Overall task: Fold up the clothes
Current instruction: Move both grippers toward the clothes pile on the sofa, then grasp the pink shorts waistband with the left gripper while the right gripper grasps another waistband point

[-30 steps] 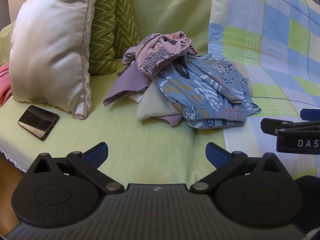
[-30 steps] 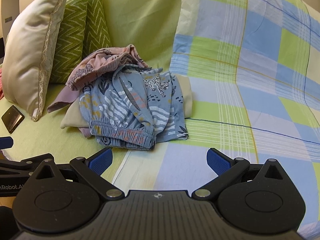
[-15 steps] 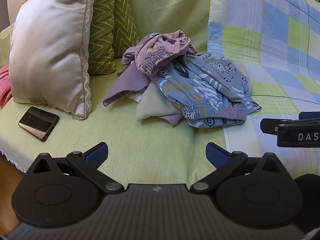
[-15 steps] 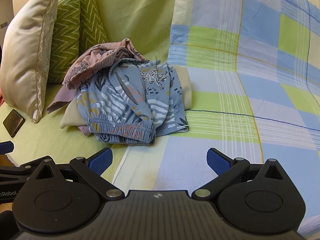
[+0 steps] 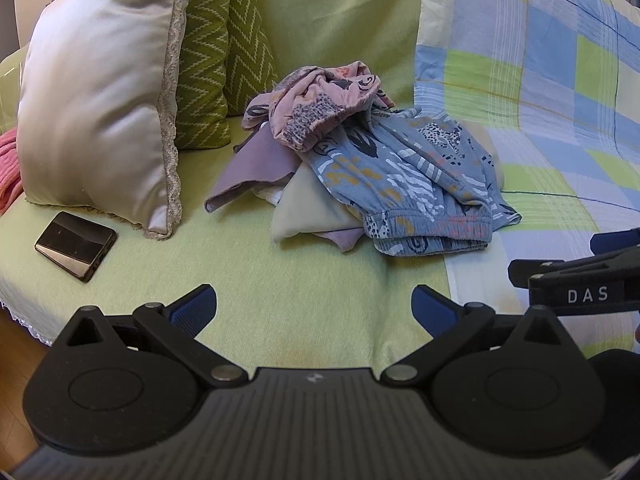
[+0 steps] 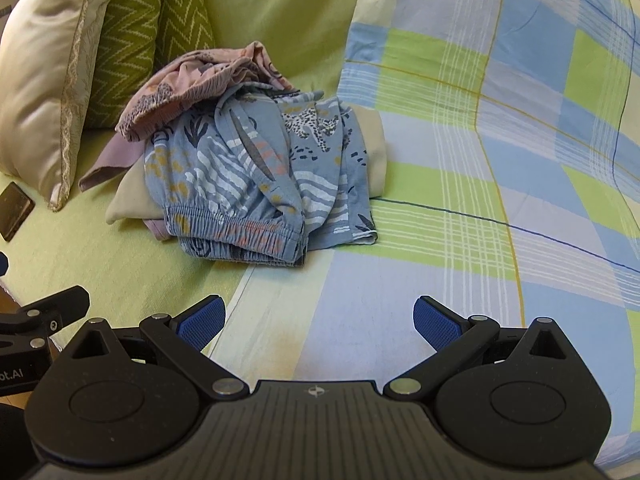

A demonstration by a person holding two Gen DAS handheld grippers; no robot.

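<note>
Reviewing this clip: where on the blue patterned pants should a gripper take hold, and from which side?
Probably the gathered waistband of the blue patterned pants. It is the thick, bunched edge lying nearest the open right gripper, overhanging the pile onto the sofa seat. Come in low from the front, jaws spanning the band; the pink garment drapes over the far end.

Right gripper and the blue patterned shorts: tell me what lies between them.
Right wrist view: only bare checked sheet lies between the open right gripper and the blue patterned shorts; nothing else lies there.

Green sofa (image 5: 320, 300), checked throw (image 6: 500, 140), two cushions (image 5: 100, 100).
</note>
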